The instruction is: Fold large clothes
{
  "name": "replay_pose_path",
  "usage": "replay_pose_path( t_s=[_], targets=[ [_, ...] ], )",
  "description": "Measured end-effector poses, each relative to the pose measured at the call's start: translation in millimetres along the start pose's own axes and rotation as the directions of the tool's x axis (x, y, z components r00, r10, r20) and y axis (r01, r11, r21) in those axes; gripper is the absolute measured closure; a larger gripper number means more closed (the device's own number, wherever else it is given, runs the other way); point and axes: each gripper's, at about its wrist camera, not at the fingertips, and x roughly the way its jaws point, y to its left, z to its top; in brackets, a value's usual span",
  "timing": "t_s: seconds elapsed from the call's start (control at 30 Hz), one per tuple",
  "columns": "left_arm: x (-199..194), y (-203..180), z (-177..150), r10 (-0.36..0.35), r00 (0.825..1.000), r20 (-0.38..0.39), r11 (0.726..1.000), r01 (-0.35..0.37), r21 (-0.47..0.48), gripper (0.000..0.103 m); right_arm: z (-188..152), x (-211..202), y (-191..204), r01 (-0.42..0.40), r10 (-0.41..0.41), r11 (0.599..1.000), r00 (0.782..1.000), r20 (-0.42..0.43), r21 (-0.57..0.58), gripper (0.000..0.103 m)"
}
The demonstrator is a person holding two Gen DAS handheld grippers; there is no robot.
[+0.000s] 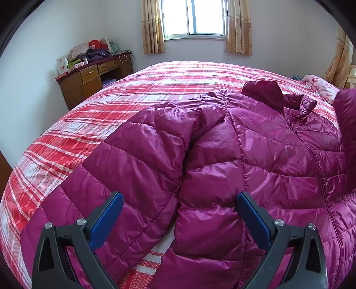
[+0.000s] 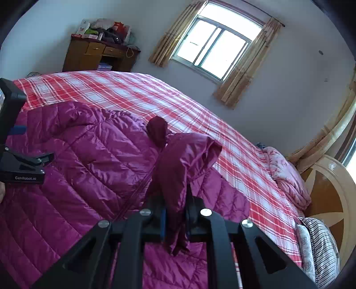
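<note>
A magenta quilted puffer jacket [image 1: 255, 151] lies front up on the red plaid bed [image 1: 155, 89], its left sleeve [image 1: 144, 155] spread beside the body. My left gripper [image 1: 180, 200] is open, its blue-padded fingers [image 1: 106, 220] hovering over the gap between sleeve and body, holding nothing. My right gripper [image 2: 174, 213] is shut on the jacket's right sleeve [image 2: 182, 169], lifted above the jacket body [image 2: 89, 160]. The left gripper shows at the left edge of the right wrist view [image 2: 24, 164]. The raised sleeve shows at the right edge of the left wrist view [image 1: 347, 124].
A wooden desk [image 1: 93, 80] piled with clutter stands at the far left wall. A curtained window [image 1: 195, 17] is behind the bed. A pink blanket [image 2: 287, 175], a striped pillow [image 2: 320, 244] and the headboard [image 2: 329, 191] are at the right.
</note>
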Motion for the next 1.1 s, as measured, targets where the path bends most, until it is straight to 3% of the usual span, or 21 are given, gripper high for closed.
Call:
replay_pose_path(
  t_s=[0.17, 0.27, 0.33, 0.37, 0.47, 0.6, 0.7, 0.77, 0.83, 0.93, 1.03, 1.07, 1.1],
  targets=[
    [3, 1, 0, -0.006, 1.000, -0.009, 1.000, 0.006, -0.002, 0.001, -8, 22, 22, -0.062, 0.062, 0.998, 0.997, -0.039, 0.009, 0.088],
    [4, 1, 0, -0.009, 1.000, -0.014, 1.000, 0.009, -0.006, 0.001, -13, 26, 34, -0.135, 0.137, 0.990, 0.989, -0.053, 0.027, 0.079],
    [4, 2, 1, -0.012, 1.000, -0.016, 1.000, 0.012, -0.005, 0.001, -17, 20, 38, -0.180, 0.182, 0.983, 0.982, -0.044, 0.045, 0.048],
    [4, 3, 2, -0.011, 1.000, -0.018, 1.000, 0.011, -0.002, 0.001, -18, 13, 39, -0.202, 0.203, 0.978, 0.979, -0.030, 0.051, 0.044],
    [-1, 10, 5, 0.018, 1.000, -0.016, 1.000, -0.018, -0.002, 0.001, -23, -9, 42, -0.283, 0.283, 0.958, 0.959, 0.003, 0.044, 0.043],
    [-19, 21, 22, 0.034, 0.999, 0.011, 0.999, -0.034, -0.020, 0.001, -36, -38, 23, -0.336, 0.332, 0.938, 0.941, 0.064, 0.079, 0.043],
    [-40, 18, 39, 0.033, 0.997, 0.071, 0.999, -0.032, -0.015, 0.001, -47, -42, -2, -0.310, 0.300, 0.937, 0.950, 0.085, 0.160, 0.044],
    [-46, 4, 50, -0.015, 0.996, 0.084, 1.000, 0.015, 0.002, 0.001, -53, -35, -15, -0.269, 0.263, 0.939, 0.963, 0.059, 0.214, 0.051],
    [-45, -17, 57, -0.089, 0.995, 0.054, 0.996, 0.087, 0.032, 0.001, -59, -21, -37, -0.218, 0.225, 0.925, 0.974, 0.013, 0.312, 0.054],
    [-38, -52, 57, -0.180, 0.983, 0.034, 0.982, 0.177, 0.070, 0.001, -75, -10, -66, -0.158, 0.194, 0.872, 0.981, -0.030, 0.464, 0.054],
    [-12, -86, 49, -0.234, 0.970, -0.062, 0.966, 0.240, 0.098, 0.001, -90, -13, -67, -0.143, 0.187, 0.857, 0.982, -0.040, 0.496, 0.052],
    [-1, -94, 45, -0.232, 0.968, -0.100, 0.966, 0.241, 0.095, 0.007, -95, -16, -63, -0.138, 0.183, 0.863, 0.982, -0.047, 0.485, 0.052],
    [5, -98, 42, -0.228, 0.966, -0.120, 0.966, 0.240, 0.091, 0.025, -100, -16, -60, -0.134, 0.180, 0.871, 0.982, -0.053, 0.473, 0.052]
  ],
)
